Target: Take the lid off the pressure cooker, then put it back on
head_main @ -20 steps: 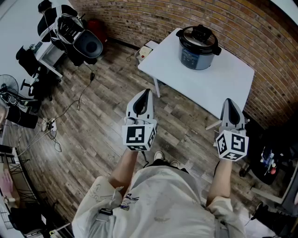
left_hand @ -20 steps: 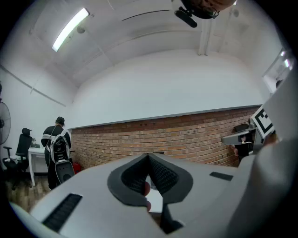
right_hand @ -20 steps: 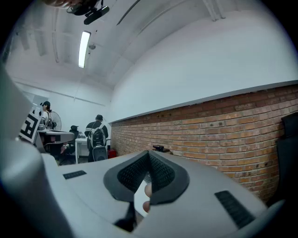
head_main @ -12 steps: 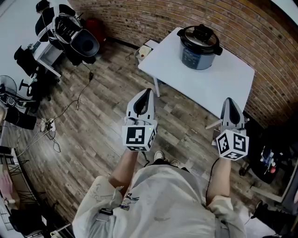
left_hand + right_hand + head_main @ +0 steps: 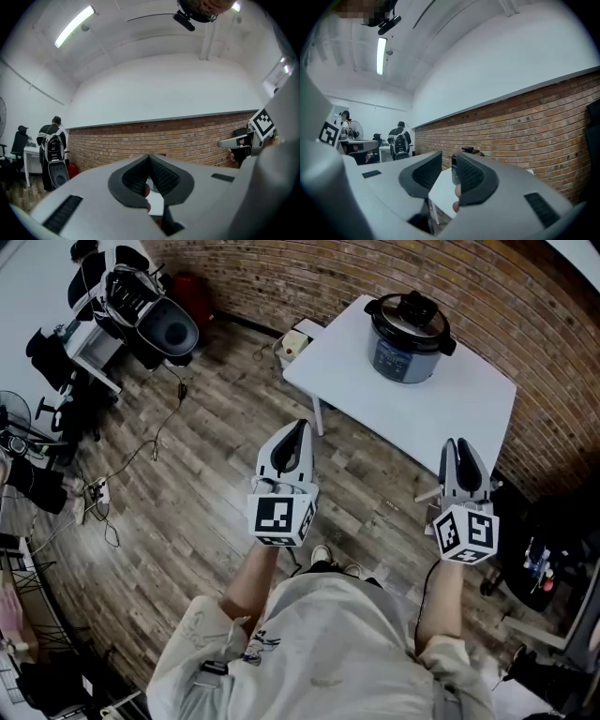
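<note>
The pressure cooker [image 5: 410, 324] stands at the far side of the white table [image 5: 412, 413] by the brick wall, its black-handled lid closed on it. Both grippers are held level in front of the person, well short of the table. My left gripper [image 5: 293, 426] hangs over the wooden floor; in the left gripper view its jaws [image 5: 149, 156] meet at the tips with nothing between them. My right gripper [image 5: 459, 446] is near the table's near right corner, its jaws [image 5: 449, 158] a narrow gap apart and empty. Through that gap a sliver of the cooker [image 5: 454, 169] shows.
A small white box [image 5: 295, 341] lies on the floor by the table's left leg. Black bags, chairs and a desk [image 5: 94, 357] crowd the upper left, with cables [image 5: 141, 460] trailing over the planks. A dark stand [image 5: 539, 568] sits at the right.
The head view has shifted a little, so the table and cooker sit slightly further right in the picture. Both grippers keep the same pose.
</note>
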A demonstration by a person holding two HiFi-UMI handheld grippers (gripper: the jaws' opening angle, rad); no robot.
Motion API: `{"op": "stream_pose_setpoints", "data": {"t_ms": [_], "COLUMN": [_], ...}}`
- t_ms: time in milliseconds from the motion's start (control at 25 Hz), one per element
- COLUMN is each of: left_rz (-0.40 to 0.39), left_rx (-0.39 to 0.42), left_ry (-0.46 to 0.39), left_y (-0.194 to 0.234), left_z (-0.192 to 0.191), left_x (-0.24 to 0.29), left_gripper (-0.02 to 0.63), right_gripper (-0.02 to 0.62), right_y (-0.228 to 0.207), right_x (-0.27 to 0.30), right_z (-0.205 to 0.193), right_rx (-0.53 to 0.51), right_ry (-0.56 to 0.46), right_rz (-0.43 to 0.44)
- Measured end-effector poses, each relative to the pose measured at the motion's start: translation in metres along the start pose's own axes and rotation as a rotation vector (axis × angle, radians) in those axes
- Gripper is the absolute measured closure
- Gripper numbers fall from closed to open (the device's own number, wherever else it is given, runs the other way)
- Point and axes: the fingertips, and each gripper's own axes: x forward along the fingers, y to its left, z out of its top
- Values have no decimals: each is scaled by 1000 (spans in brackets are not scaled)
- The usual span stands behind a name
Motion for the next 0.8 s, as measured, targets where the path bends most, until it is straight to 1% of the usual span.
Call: {"op": "stream_pose_setpoints", "data": {"t_ms": [40,80,160,320,480,520,600,720,800], "left_rz": [-5,-8,-12,-22,-33,-36,-47,-62,-68], "left_rx": [7,15,21,2,-15,-18,-25,-23,-18], "left_ry": [-2,-3,-3,5,36,43,53,66,69], "left_y": [2,3,8,23,40,44,49,54,56], "left_z": [-1,-2,-4,-9,-18,-20,-25,-30,-32], "left_x": [0,0,1,7,11,11,12,16,20], "left_gripper": [592,591,591,591,576,557,489,462,460], "right_gripper": [454,429,397,326,322,322,322,322,322], "right_y": [2,5,8,16,34,39,46,51,49], "right_x": [2,3,8,21,31,33,35,39,43], "right_z": [-1,-2,-2,-1,-1,-1,-1,-3,-4], "right_rx": [3,6,10,16,-3,-9,-21,-25,-22], "right_ry": [1,2,0,-7,1,0,-4,-4,-4], "right_rz": [4,5,0,-8,-1,-1,-5,-10,-17]}}
